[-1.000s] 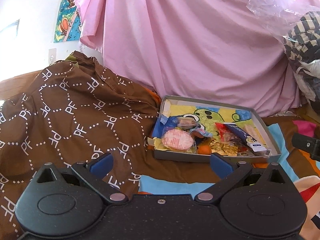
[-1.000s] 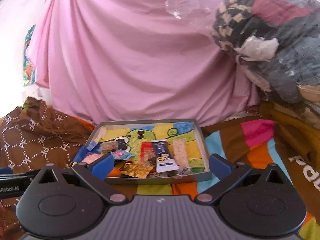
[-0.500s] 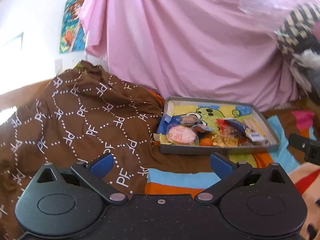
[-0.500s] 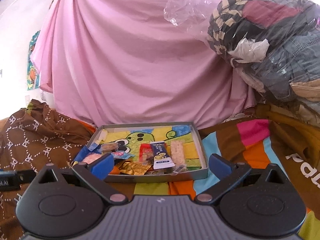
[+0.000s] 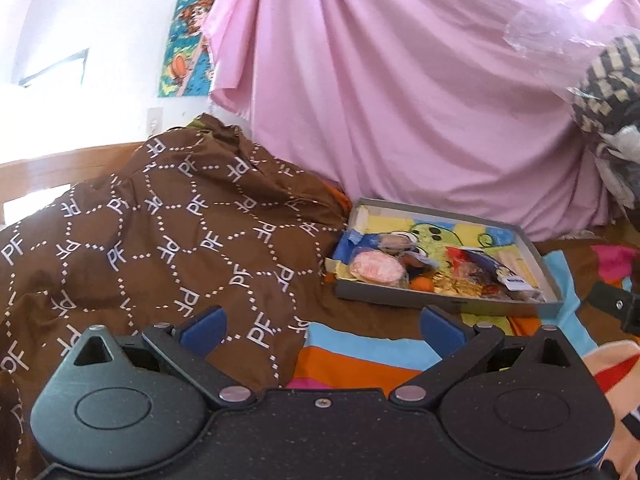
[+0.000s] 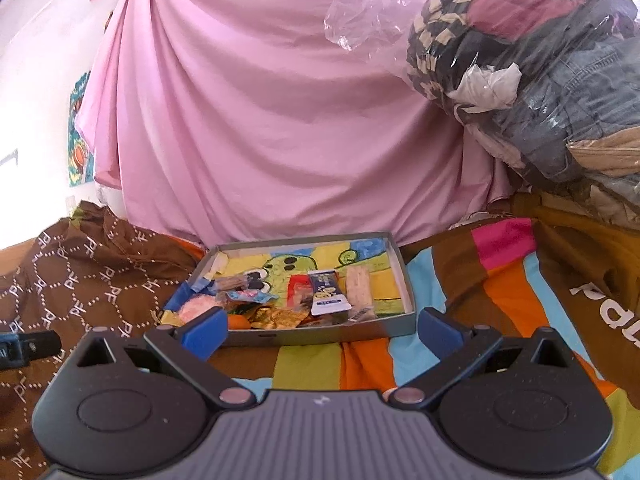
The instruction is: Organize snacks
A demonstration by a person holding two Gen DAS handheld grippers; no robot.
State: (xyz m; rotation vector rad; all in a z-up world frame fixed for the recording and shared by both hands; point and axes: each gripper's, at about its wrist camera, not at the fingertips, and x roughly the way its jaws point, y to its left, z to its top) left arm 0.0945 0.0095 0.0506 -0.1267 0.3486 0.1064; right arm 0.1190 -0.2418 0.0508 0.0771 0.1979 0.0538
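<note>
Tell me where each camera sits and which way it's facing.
Left wrist: on the left gripper, facing the box of snacks from its left, across the brown cloth; both blue fingers show, spread.
Right wrist: on the right gripper, facing the box head-on; its fingers are spread.
Shared: box, snacks, pink sheet.

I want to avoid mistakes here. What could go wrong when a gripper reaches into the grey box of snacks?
The shallow grey cardboard box lies on soft striped bedding, so pressing may tip it. The wrapped snacks overlap, so the open right gripper may catch two.
</note>
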